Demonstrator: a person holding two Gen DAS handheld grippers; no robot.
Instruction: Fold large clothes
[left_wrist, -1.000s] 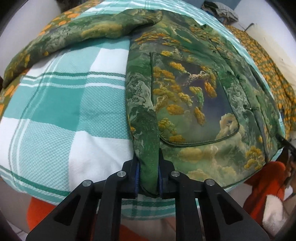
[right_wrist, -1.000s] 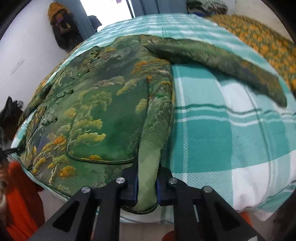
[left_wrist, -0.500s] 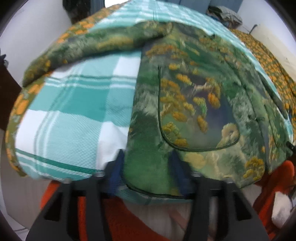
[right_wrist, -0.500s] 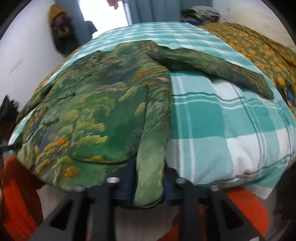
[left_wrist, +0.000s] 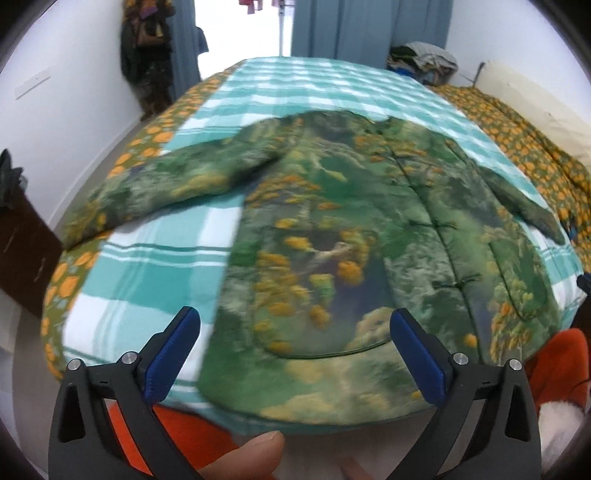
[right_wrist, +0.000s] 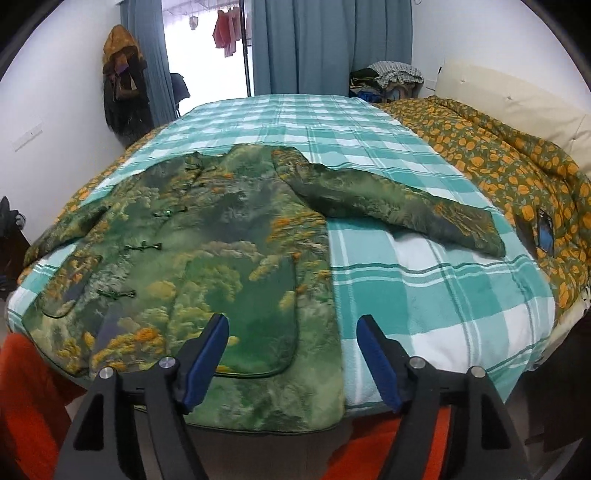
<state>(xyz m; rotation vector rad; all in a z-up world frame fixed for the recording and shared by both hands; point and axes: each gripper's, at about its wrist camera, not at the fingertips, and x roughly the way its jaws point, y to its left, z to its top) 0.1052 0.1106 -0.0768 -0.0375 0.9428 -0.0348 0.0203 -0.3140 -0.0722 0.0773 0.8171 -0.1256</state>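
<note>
Both the left gripper (left_wrist: 291, 354) and right gripper (right_wrist: 291, 360) gape wide, holding nothing, above the jacket (right_wrist: 221, 258) spread flat on the bed (right_wrist: 443, 295) (hem at 6 o'clock), so a shallow regrasp risks bunching the padded fabric.

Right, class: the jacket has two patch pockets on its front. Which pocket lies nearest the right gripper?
The larger-looking pocket just ahead of the open right gripper, its rounded bottom edge by the near hem. The other pocket sits across the button line, far left.

Both grippers (left (left_wrist: 295, 343), right (right_wrist: 291, 350)) gape wide.
</note>
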